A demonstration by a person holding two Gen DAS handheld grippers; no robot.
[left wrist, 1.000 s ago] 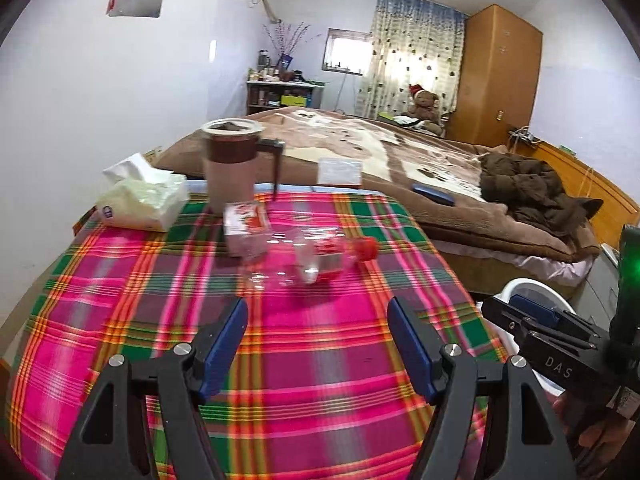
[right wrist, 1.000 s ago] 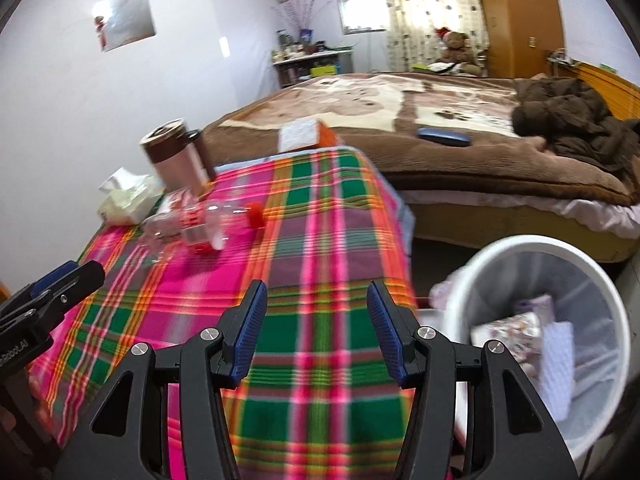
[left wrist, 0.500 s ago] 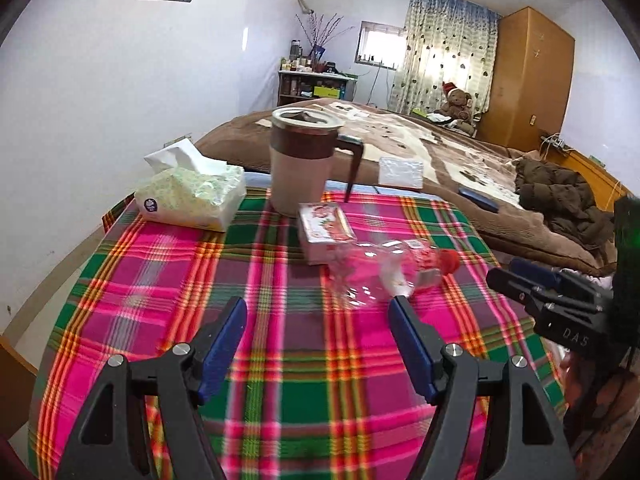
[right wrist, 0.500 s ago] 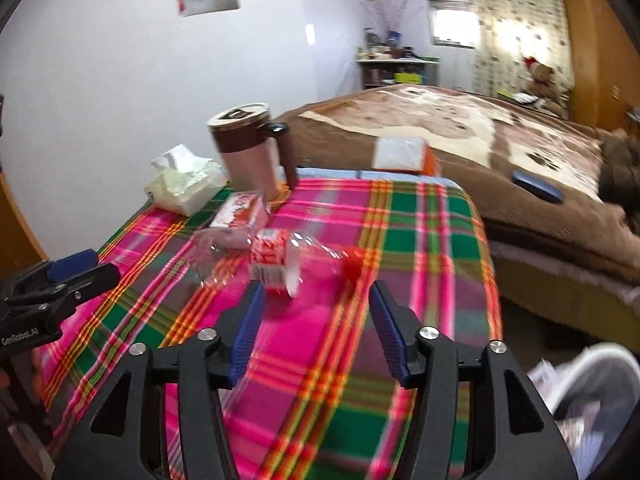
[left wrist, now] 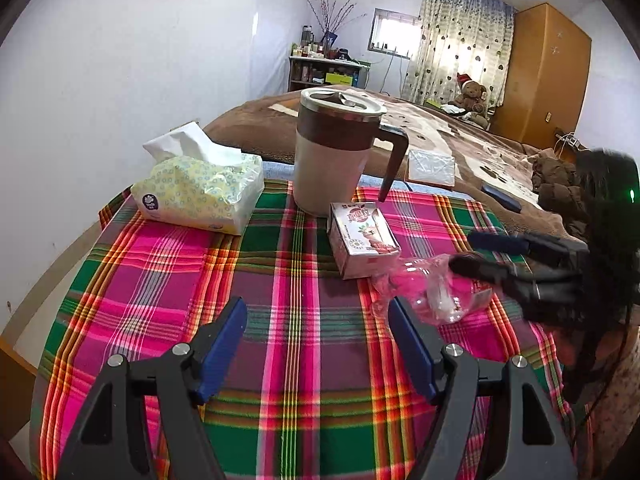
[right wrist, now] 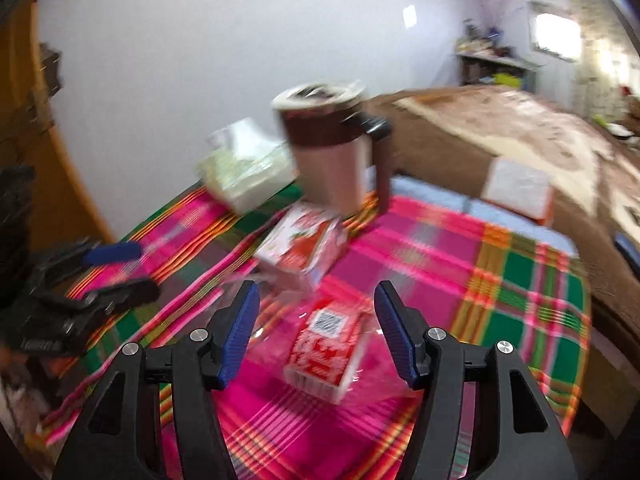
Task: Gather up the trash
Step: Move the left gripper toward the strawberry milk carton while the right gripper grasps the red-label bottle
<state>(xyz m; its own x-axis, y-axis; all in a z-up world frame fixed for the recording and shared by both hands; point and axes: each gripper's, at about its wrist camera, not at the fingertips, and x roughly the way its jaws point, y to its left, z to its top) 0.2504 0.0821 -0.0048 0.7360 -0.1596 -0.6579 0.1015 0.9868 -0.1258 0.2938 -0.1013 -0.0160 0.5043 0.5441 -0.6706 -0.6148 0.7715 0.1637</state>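
Clear crushed bottle (right wrist: pixel 320 344), blurred, between the right gripper's (right wrist: pixel 316 332) opening jaws (left gripper (left wrist: pixel 316 344) spread, empty)

Both handheld tools share one build: the left gripper (left wrist: pixel 316 344) and the right gripper (right wrist: pixel 316 330) have matte black plastic fingers with triangular cut-outs, round silver screws at the joints and ribbed blue pads (left wrist: pixel 412 354). White lettering, too blurred to read, marks the left one's black body, seen from the right camera
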